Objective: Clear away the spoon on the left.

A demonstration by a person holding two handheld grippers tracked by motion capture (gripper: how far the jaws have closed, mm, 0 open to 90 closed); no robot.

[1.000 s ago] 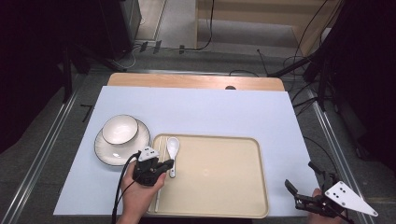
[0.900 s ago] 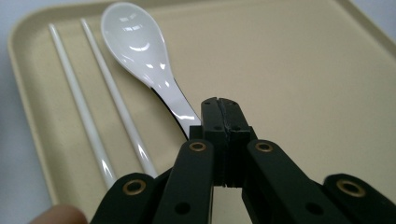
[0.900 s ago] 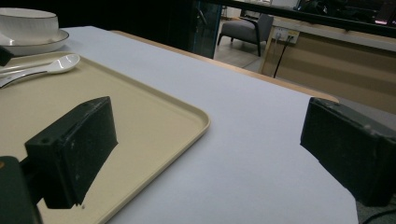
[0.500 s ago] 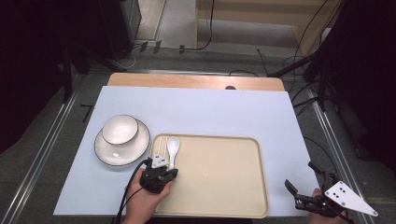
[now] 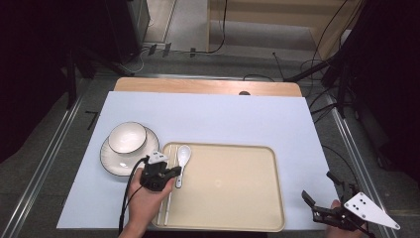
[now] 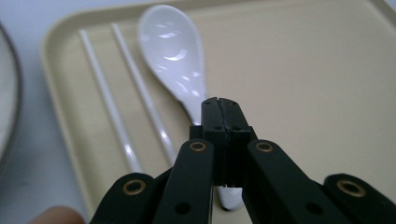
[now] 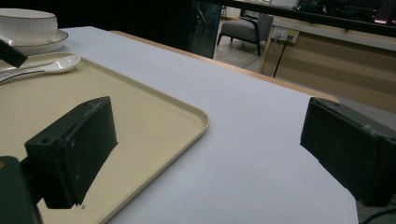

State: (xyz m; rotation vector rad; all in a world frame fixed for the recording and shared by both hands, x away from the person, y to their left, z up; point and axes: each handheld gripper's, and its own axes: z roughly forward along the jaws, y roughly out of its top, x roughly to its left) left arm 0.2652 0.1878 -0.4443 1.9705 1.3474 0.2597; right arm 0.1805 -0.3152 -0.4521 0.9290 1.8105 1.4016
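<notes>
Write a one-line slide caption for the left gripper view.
Left gripper, jaws shut, over the handle of a white spoon lying beside two chopsticks on a beige tray.

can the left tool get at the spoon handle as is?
Probably yes: the left tool sits right over the spoon handle, nothing between. But its jaws are shut, so it must open first.

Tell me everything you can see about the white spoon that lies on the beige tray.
The glossy white spoon, ceramic by its look, has a deep oval bowl and a short handle. It lies flat, hollow side up, at the left end of the beige tray, its bowl pointing away from the person, beside two thin white chopsticks. The left gripper is over its handle with jaws together; whether they pinch the handle cannot be told.
</notes>
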